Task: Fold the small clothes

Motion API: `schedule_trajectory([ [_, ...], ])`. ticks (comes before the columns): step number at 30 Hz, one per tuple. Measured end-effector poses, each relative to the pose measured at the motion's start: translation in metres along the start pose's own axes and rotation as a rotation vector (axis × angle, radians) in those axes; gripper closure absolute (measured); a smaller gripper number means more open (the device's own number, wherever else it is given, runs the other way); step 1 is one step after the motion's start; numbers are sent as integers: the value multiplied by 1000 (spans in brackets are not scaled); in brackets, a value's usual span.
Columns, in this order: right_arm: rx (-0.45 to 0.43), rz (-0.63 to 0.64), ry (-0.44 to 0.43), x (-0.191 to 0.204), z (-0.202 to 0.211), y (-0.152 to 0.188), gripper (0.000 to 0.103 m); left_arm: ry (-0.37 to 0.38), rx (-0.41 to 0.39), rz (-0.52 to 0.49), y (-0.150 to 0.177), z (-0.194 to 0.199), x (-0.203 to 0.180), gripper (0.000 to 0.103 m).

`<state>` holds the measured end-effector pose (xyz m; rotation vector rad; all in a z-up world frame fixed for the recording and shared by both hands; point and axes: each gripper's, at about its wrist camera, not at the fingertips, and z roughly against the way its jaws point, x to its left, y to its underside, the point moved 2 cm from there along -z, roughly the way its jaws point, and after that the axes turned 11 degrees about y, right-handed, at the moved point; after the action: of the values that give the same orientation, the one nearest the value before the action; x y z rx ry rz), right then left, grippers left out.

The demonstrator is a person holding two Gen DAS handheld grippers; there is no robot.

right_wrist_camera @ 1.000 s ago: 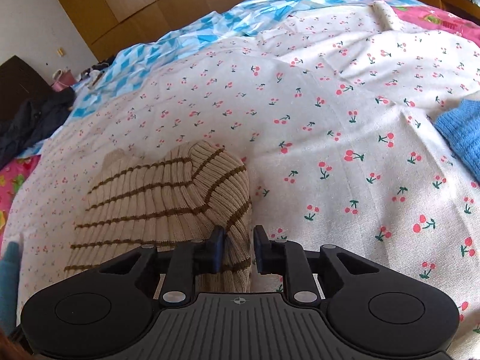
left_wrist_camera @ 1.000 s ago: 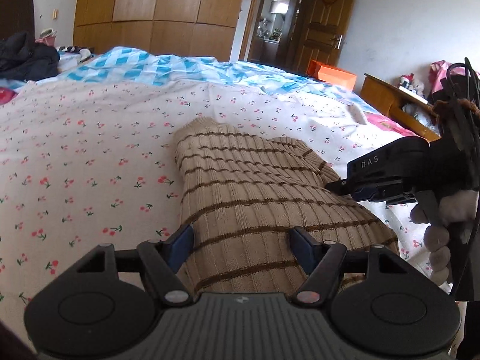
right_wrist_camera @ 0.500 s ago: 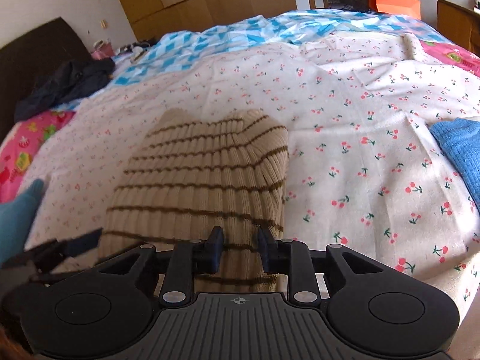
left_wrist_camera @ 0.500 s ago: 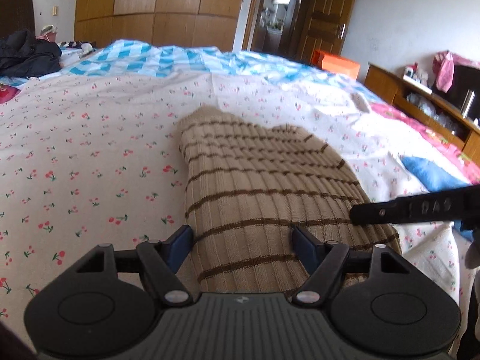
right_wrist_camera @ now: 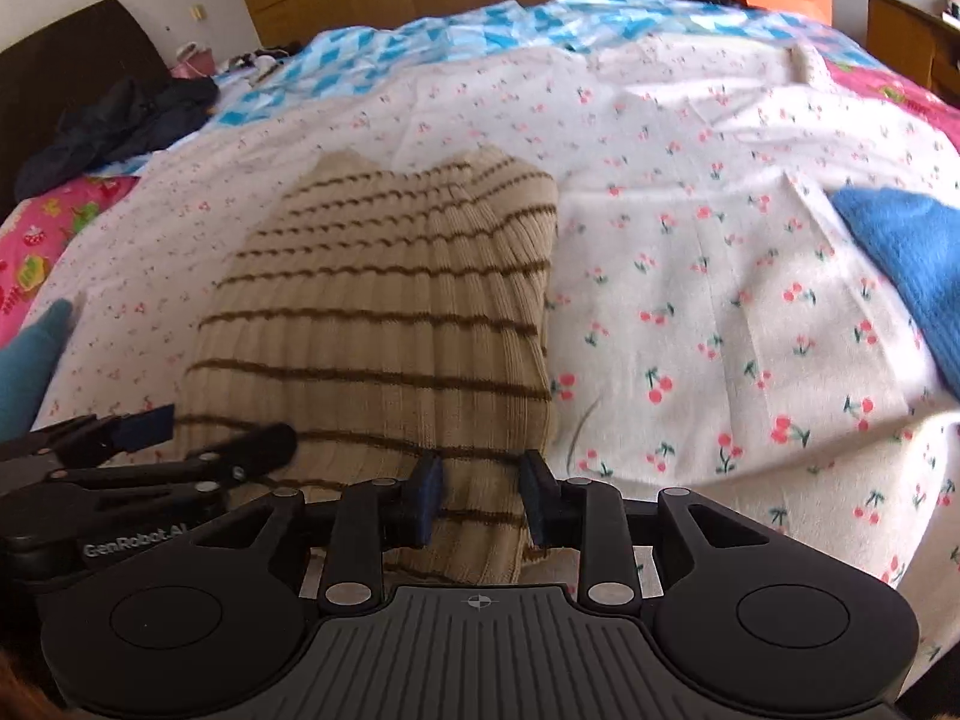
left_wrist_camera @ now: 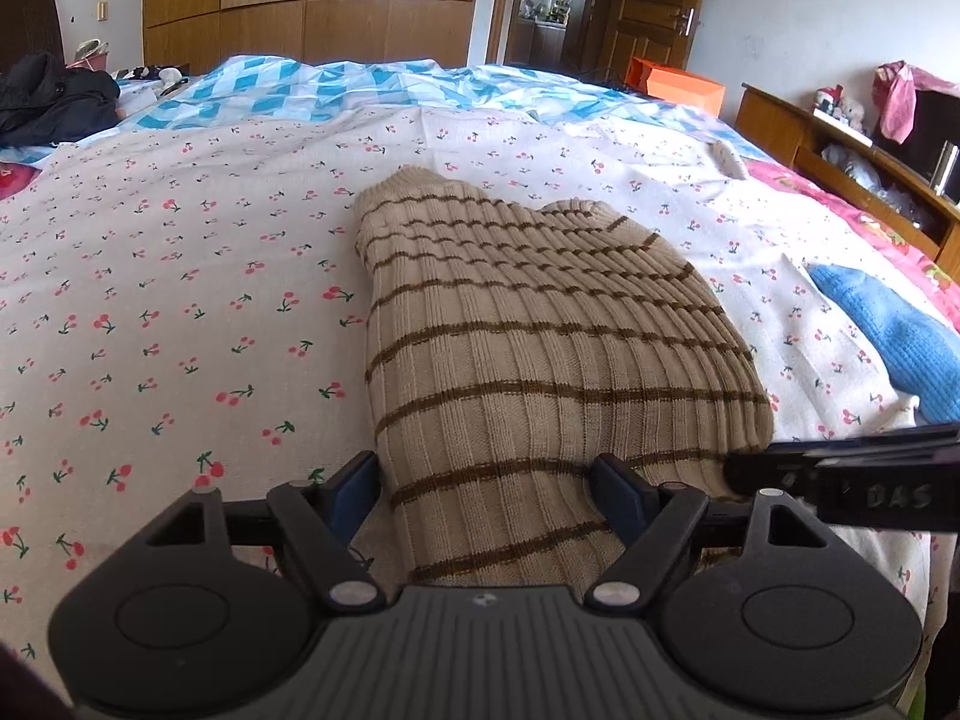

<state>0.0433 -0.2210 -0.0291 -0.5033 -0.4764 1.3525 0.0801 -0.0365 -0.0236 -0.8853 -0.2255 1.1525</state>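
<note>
Both tongs, left [left_wrist_camera: 486, 495] and right [right_wrist_camera: 480, 498], gape released over the striped sweater's [left_wrist_camera: 540, 348] near edge; pinch both corners evenly before folding far.

Cherry-print sheet [left_wrist_camera: 180, 276] covers the bed across the middle of the frame. Blue-and-white checked quilt [left_wrist_camera: 336, 90] along its far edge. Dark jacket [left_wrist_camera: 54, 99] heaped at upper left. Wooden wardrobe [left_wrist_camera: 306, 0] against the back wall; open doorway [left_wrist_camera: 546, 0] to its right. Orange box [left_wrist_camera: 675, 84] right of the doorway. Blue knit item [left_wrist_camera: 888, 330] lies on the sheet at right. Wooden shelf unit [left_wrist_camera: 840, 156] at far right, cluttered.
</note>
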Motion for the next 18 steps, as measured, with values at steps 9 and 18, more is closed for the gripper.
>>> schedule_trajectory([
  [9, -83, 8, -37, 1, 28, 4, 73, -17, 3, -8, 2, 5, -3, 21],
  [18, -49, -21, -37, -4, 21, 13, 71, -32, 22, -6, 5, 5, -5, 21],
])
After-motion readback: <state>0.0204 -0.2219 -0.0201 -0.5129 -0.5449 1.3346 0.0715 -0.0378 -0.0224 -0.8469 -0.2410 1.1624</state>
